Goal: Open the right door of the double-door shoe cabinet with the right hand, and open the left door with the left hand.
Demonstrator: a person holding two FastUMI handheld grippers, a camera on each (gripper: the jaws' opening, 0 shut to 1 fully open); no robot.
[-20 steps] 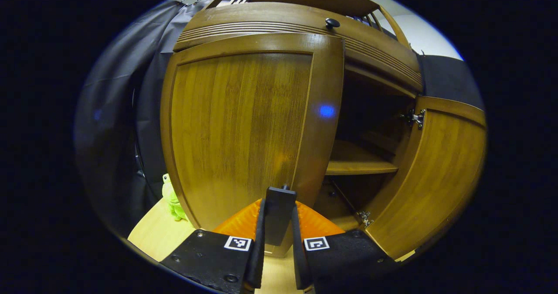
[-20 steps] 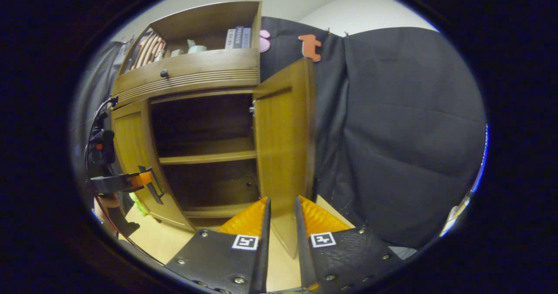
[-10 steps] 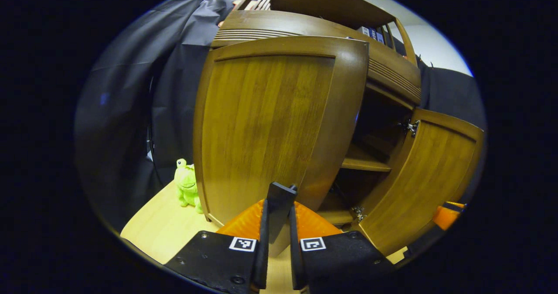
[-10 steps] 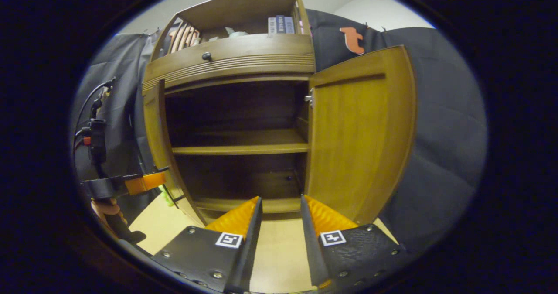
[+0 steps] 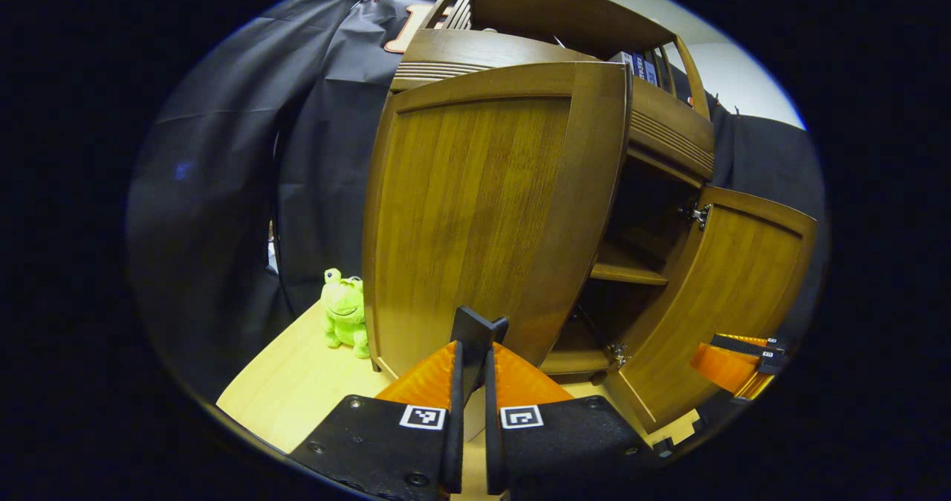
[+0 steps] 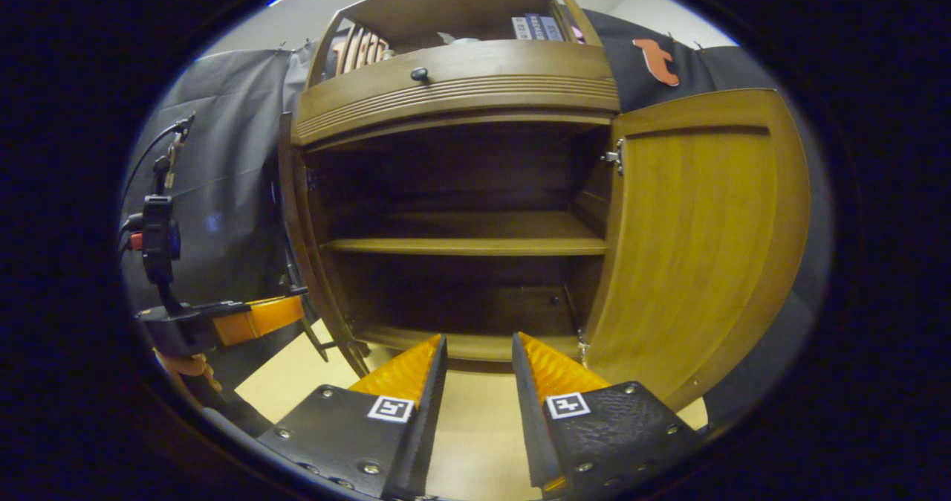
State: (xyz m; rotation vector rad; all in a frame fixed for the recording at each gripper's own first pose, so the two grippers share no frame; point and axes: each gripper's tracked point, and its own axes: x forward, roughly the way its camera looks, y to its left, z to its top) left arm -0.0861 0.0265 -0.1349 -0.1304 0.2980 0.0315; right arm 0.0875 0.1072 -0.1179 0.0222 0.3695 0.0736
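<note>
My left tongs (image 5: 469,352) pinch the dark pull (image 5: 475,330) low on the shoe cabinet's left door (image 5: 483,218) to swing it outward. My right tongs (image 6: 475,356) hang slightly parted and empty before the cabinet (image 6: 461,85), beside its wide-open right door (image 6: 698,241).

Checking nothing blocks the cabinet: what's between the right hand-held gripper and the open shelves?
In the right gripper view, only bare tabletop lies between the right hand-held gripper and the cabinet; its shelves hold nothing visible.
</note>
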